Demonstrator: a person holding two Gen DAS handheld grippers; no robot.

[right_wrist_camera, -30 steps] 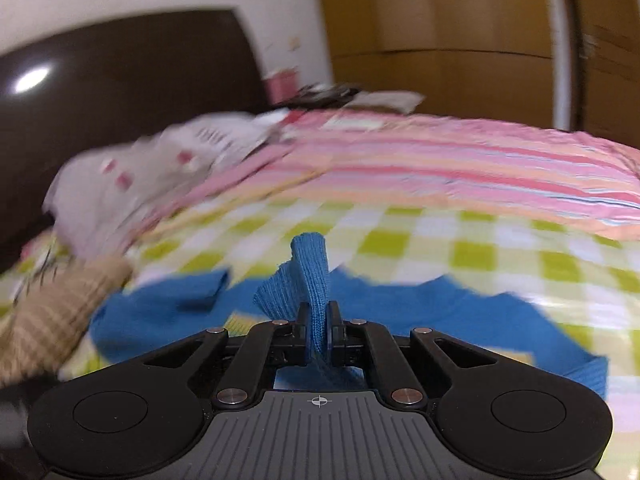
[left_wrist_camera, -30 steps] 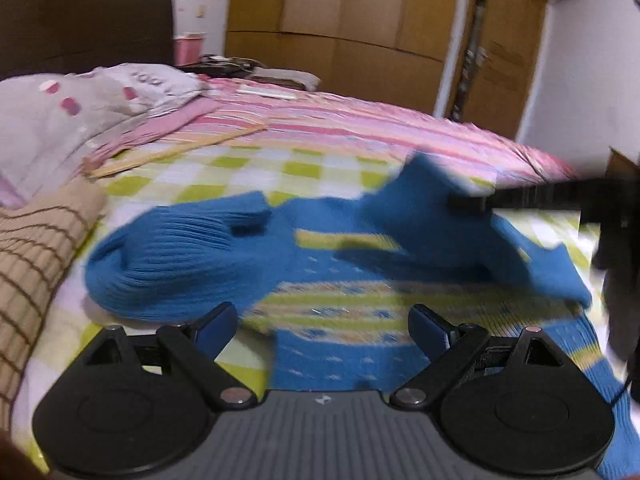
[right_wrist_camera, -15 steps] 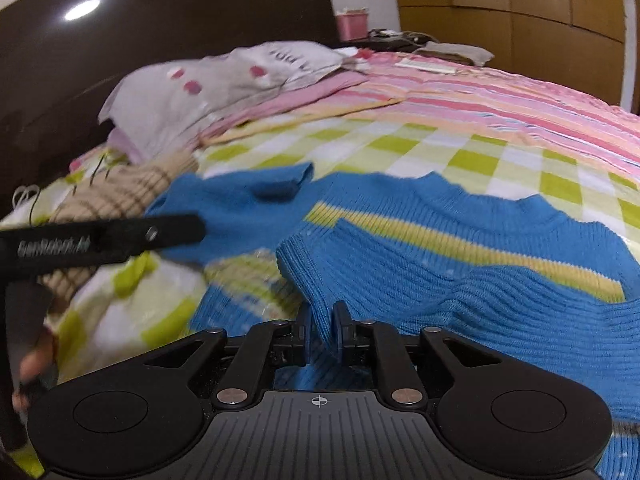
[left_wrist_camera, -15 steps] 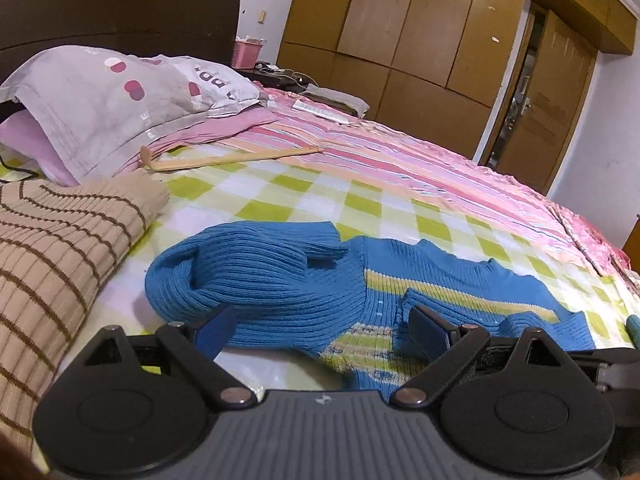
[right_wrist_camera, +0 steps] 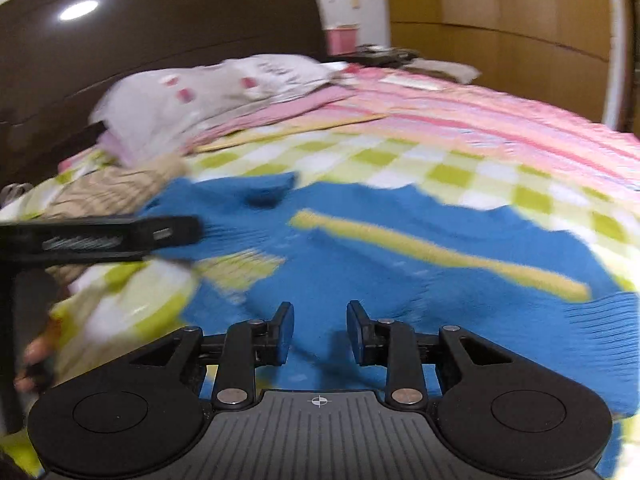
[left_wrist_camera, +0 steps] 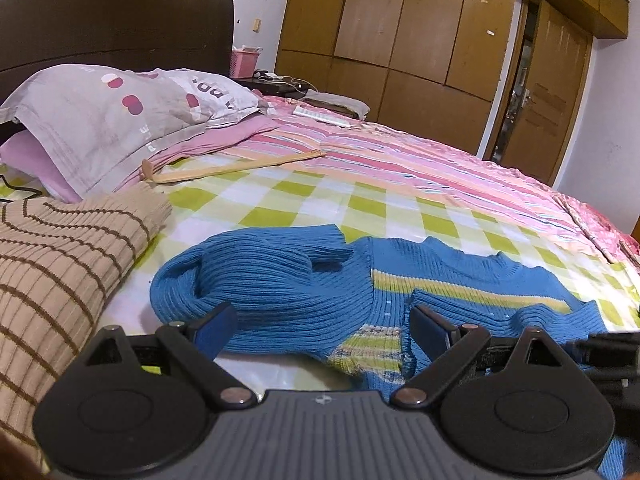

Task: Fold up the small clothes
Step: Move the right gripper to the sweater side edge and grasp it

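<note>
With one sleeve already laid across the chest of the small blue ribbed-knit sweater (left_wrist_camera: 360,292) flat on the checked bed (left_wrist_camera: 352,204), both left gripper (left_wrist_camera: 320,324) and right gripper (right_wrist_camera: 319,330) spread, empty, apparently freeing it for another fold.

Left gripper (left_wrist_camera: 322,326) w/ jaws wide apart, nothing between them, low over the blue sweater (left_wrist_camera: 320,280) on the checked bedsheet (left_wrist_camera: 320,196). 1 sleeve (left_wrist_camera: 256,268) lies folded over the sweater's left side. Beige striped knit (left_wrist_camera: 60,256) near left. Grey pillow (left_wrist_camera: 120,116) far left, wooden hanger (left_wrist_camera: 228,168) just right of it. Wardrobe (left_wrist_camera: 400,40) far back.
</note>
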